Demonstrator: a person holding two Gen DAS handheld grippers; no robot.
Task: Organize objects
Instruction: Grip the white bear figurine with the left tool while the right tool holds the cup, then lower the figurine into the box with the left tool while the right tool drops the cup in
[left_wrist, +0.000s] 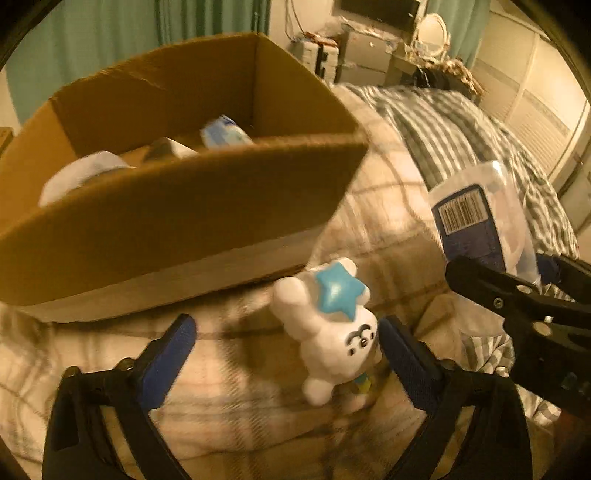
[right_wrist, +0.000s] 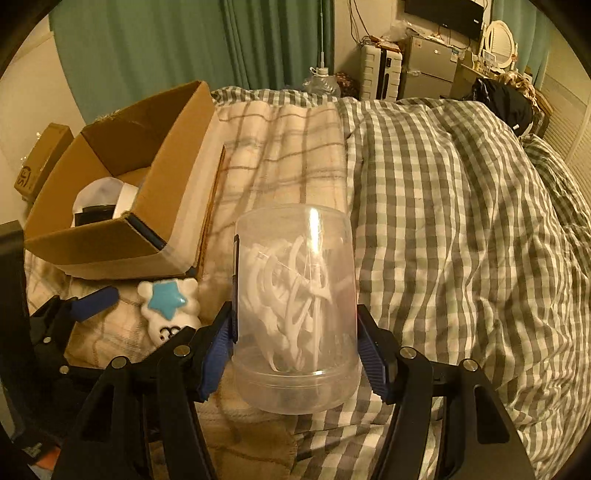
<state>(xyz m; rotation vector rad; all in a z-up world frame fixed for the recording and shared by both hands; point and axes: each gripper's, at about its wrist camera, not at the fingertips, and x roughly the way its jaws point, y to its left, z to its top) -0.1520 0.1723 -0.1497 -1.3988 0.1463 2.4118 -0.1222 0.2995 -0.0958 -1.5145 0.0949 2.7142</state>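
A cardboard box (left_wrist: 177, 206) sits on a bed, its open top showing a few white and blue items (left_wrist: 225, 133) too blurred to name. It stands on a cream plaid blanket (left_wrist: 384, 206); beside that lies a grey-and-white gingham duvet (right_wrist: 461, 221), soft and rumpled. Green curtains (right_wrist: 184, 48) hang behind, and a small fridge (right_wrist: 428, 66) and a white suitcase (right_wrist: 380, 74) stand at the far wall.

The left gripper (left_wrist: 288, 350) has its jaws spread wide, blue ribbed pads facing in. A white bunny figure (left_wrist: 332, 332) lies on the blanket between them, close against the right finger (left_wrist: 406, 362) and well apart from the left one; whether it touches the pad I cannot tell. The bunny is glossy and rounded, with a blue star (left_wrist: 338, 290) between its ears and a small drawn face. The box wall rises just beyond it.

The right gripper (right_wrist: 295, 350) is clamped on a clear plastic jar (right_wrist: 295, 295), a pad on each side near the lid end. The jar is a smooth cylinder with a domed end, packed with white floss picks (right_wrist: 291, 291). From the left wrist view its dark blue barcode label (left_wrist: 469, 225) shows, and the jar is held just right of the bunny.
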